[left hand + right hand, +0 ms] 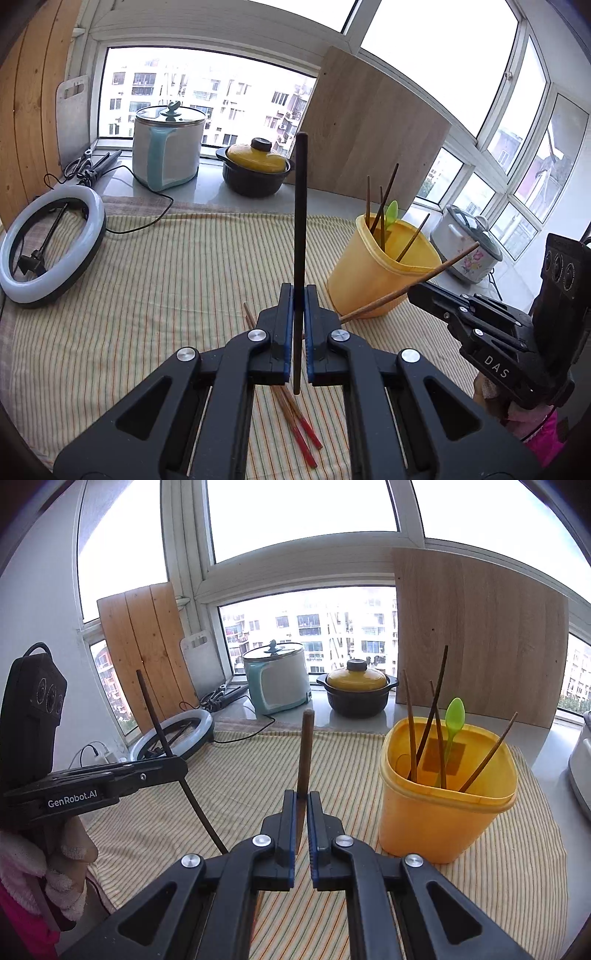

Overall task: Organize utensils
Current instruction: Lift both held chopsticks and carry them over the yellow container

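Note:
My left gripper is shut on a black chopstick that stands upright above the striped cloth. In the right wrist view the same gripper shows at the left, the black chopstick slanting through it. My right gripper is shut on a brown chopstick; the left wrist view has it beside the yellow container, its brown chopstick crossing the rim. The yellow container holds several chopsticks and a green spoon. Two red-tipped chopsticks lie on the cloth under my left gripper.
A ring light lies at the cloth's left edge. On the sill stand a white and blue cooker, a yellow-lidded black pot, scissors and leaning wooden boards. A flowered rice cooker sits behind the container.

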Demonstrator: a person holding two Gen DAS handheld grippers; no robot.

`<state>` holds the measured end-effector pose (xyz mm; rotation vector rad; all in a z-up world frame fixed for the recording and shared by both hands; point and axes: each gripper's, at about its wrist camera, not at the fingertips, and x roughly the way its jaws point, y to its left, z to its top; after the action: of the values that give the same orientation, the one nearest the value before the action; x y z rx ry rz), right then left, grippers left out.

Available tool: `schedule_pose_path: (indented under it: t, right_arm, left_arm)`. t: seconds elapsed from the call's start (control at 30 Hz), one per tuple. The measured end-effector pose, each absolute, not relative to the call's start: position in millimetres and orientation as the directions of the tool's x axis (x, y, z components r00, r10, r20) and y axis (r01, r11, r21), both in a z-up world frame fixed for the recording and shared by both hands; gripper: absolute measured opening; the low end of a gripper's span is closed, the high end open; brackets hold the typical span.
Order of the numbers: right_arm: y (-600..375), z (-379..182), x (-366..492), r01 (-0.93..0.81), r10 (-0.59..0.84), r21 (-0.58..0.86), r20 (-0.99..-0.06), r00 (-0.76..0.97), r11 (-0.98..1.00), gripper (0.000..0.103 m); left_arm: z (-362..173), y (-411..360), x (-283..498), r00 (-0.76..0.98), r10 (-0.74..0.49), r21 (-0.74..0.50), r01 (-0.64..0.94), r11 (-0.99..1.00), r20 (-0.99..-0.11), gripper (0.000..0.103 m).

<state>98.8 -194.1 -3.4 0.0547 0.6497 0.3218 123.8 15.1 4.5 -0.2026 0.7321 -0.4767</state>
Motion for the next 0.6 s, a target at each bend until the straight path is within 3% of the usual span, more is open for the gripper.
schedule_pose_path:
  t: [0.6]
  right_arm:
    - [-235.9, 57.3, 97.2, -0.233, 0.283, 0.161, -0.49, 0.825, 0.959, 0.002]
  left_arm:
    - [66.5, -18.4, 145.1, 0.691, -0.54, -0.328, 0.43, 0.841, -0.481, 0.003]
